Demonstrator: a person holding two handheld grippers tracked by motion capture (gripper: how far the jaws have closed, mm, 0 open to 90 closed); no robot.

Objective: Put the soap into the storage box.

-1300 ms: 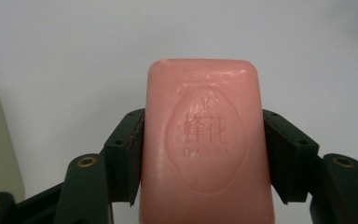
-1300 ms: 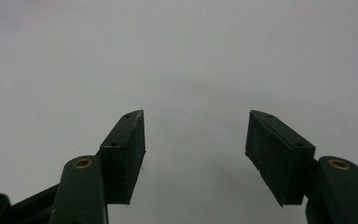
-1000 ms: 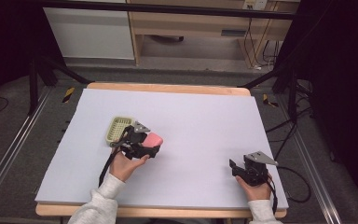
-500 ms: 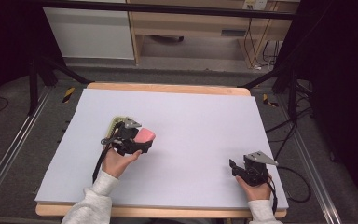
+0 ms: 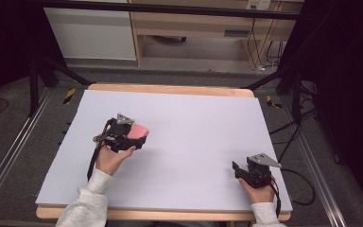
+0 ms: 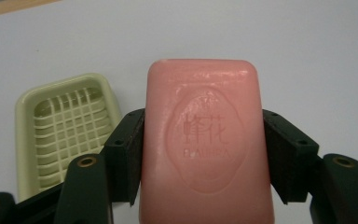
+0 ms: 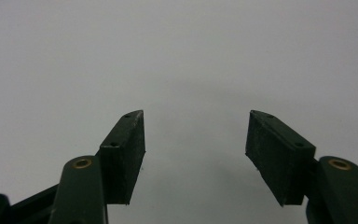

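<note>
Gripping a pink soap bar (image 6: 205, 144) between both jaws, the left gripper (image 5: 131, 137) is held over the left half of the white table (image 5: 194, 123), with the left hand (image 5: 109, 160) behind it and the sleeved forearm angling in from below. In the left gripper view a pale green soap dish (image 6: 63, 128) lies on the table just beside the bar. The right gripper (image 5: 240, 171) sits near the table's front right corner, jaws spread apart on nothing, right hand (image 5: 260, 190) wrapped behind it.

Left gripper (image 5: 137, 137) left of the table's (image 5: 194, 113) middle, jaws clamped on a pink soap bar (image 6: 205, 144), left hand (image 5: 109, 158) behind it, right gripper (image 5: 237, 169) near the table's front right corner, jaws parted, empty
</note>
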